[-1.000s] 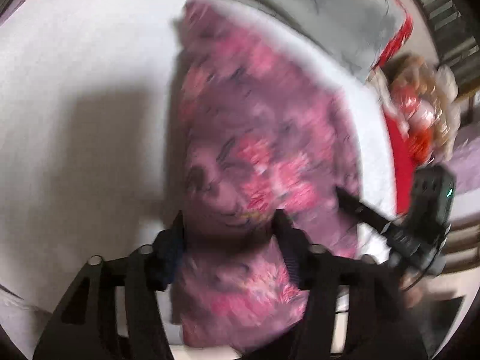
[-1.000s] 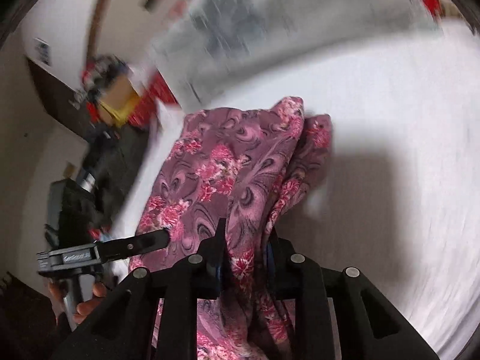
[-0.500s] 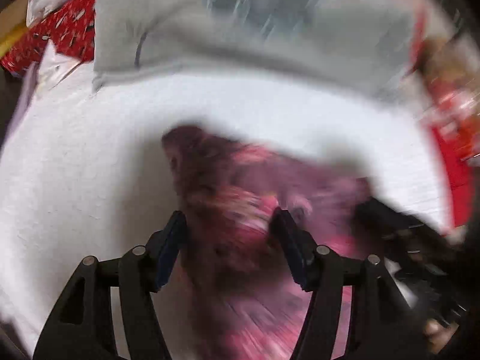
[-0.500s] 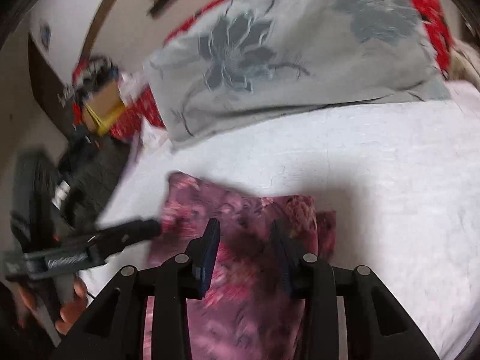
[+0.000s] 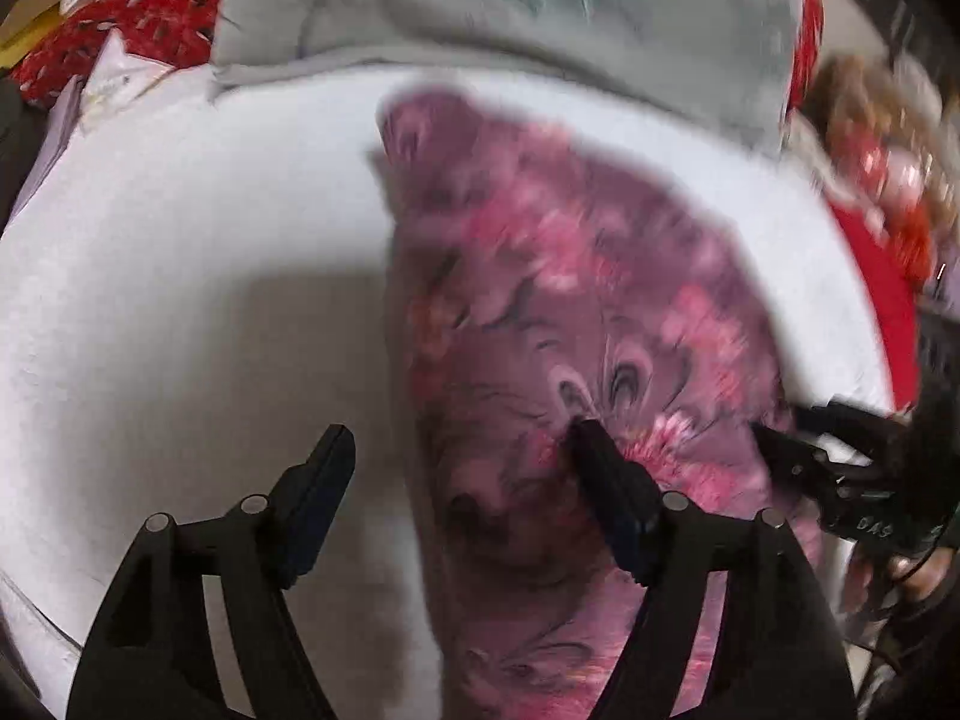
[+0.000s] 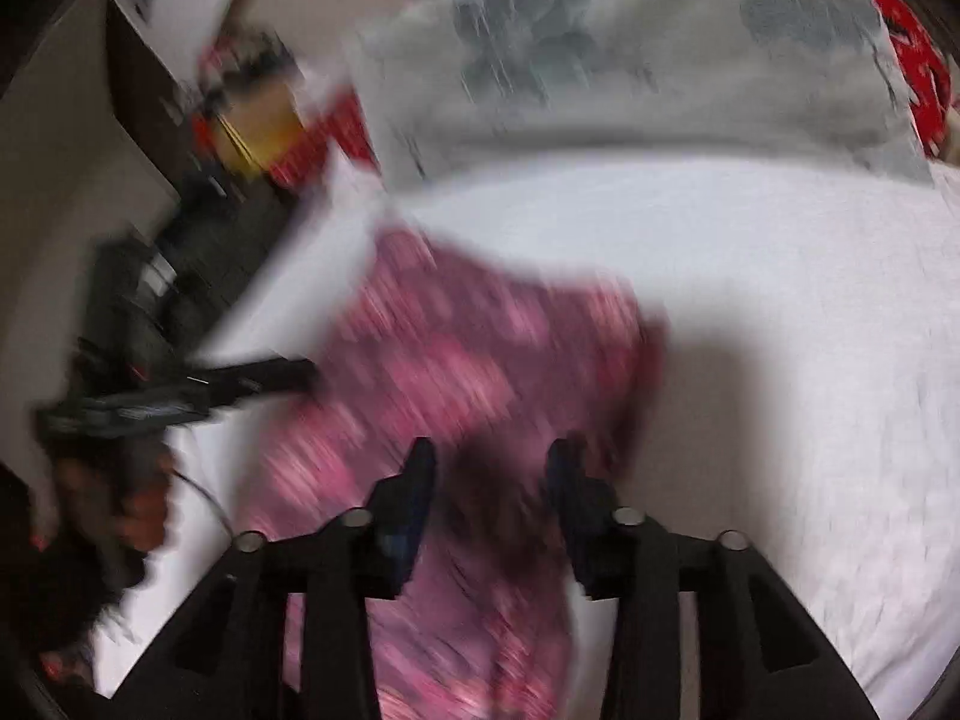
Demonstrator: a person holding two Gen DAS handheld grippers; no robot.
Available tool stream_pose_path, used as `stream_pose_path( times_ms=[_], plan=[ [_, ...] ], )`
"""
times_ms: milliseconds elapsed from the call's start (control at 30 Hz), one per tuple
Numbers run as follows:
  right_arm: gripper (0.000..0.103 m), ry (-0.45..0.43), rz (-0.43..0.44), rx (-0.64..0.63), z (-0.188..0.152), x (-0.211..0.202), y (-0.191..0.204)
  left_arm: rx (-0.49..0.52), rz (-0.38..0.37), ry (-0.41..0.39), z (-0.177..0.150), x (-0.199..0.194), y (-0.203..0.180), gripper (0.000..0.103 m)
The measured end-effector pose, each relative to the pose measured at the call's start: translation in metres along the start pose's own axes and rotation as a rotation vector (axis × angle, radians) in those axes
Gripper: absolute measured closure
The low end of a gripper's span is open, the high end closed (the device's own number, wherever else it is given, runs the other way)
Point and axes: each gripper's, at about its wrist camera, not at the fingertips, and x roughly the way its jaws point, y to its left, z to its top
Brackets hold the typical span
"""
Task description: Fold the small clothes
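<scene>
A purple garment with pink flowers lies folded in a long strip on the white bed sheet. My left gripper is open, its jaws wide apart over the garment's left edge, holding nothing. My right gripper is open above the near part of the same garment, which is blurred by motion. Each gripper shows in the other's view: the right one at the garment's right edge, the left one at its left edge.
A grey pillow with a flower print lies at the head of the bed. Red patterned fabric and a stuffed toy sit at the bed's sides. Dark furniture and a yellow box stand to the left.
The right gripper was shut on the garment a second ago and has let go. The garment has dropped flat on the sheet. Both grippers have opened wider and keep moving.
</scene>
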Motion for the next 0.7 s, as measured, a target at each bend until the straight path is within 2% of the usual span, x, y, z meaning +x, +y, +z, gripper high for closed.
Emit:
stream_pose_path(
  times_ms=[67, 100, 167, 233, 300, 333, 367, 433, 467, 533, 567, 600, 633, 700],
  plan=[
    [0.053, -0.05, -0.001, 0.045, -0.002, -0.008, -0.001, -0.019, 0.005, -0.013, 0.001, -0.017, 0.001, 0.029],
    [0.053, -0.054, -0.032, 0.056, -0.001, -0.017, 0.005, -0.019, -0.017, -0.017, 0.003, -0.028, -0.002, 0.029],
    [0.052, -0.083, -0.016, 0.011, -0.007, -0.033, 0.018, -0.008, -0.045, -0.057, -0.007, -0.05, -0.001, 0.028],
    [0.052, -0.069, -0.008, -0.068, -0.021, -0.04, 0.03, 0.007, -0.024, -0.048, -0.021, -0.048, -0.002, 0.023],
    [0.036, -0.006, -0.119, -0.123, -0.039, -0.028, 0.034, 0.02, 0.006, 0.03, -0.038, -0.022, -0.005, 0.019],
    [0.031, 0.026, -0.195, -0.127, -0.051, -0.016, 0.028, 0.013, 0.007, 0.072, -0.043, -0.009, -0.007, 0.011],
    [0.024, 0.008, -0.189, -0.095, -0.055, -0.016, 0.023, -0.02, 0.005, 0.09, -0.049, -0.001, -0.003, 0.001],
    [0.023, -0.008, -0.165, 0.017, -0.057, -0.023, 0.011, -0.103, -0.008, 0.081, -0.053, -0.001, 0.007, 0.0],
    [0.022, -0.016, -0.17, 0.061, -0.058, -0.029, 0.006, -0.115, -0.018, 0.088, -0.053, 0.001, 0.009, 0.0],
    [0.014, -0.038, -0.221, 0.087, -0.066, -0.036, 0.0, -0.108, -0.023, 0.081, -0.053, 0.002, 0.011, 0.0],
    [0.002, -0.029, -0.262, 0.097, -0.073, -0.035, -0.003, -0.1, -0.02, 0.073, -0.053, 0.003, 0.011, 0.0],
    [0.0, -0.012, -0.281, 0.119, -0.078, -0.032, -0.01, -0.098, -0.018, 0.068, -0.053, 0.003, 0.011, 0.0],
    [0.0, -0.009, -0.252, 0.159, -0.083, -0.029, -0.018, -0.099, -0.017, 0.062, -0.054, 0.003, 0.011, 0.0],
    [0.0, -0.032, -0.249, 0.165, -0.087, -0.031, -0.02, -0.103, -0.022, 0.051, -0.055, 0.004, 0.012, 0.0]
  ],
)
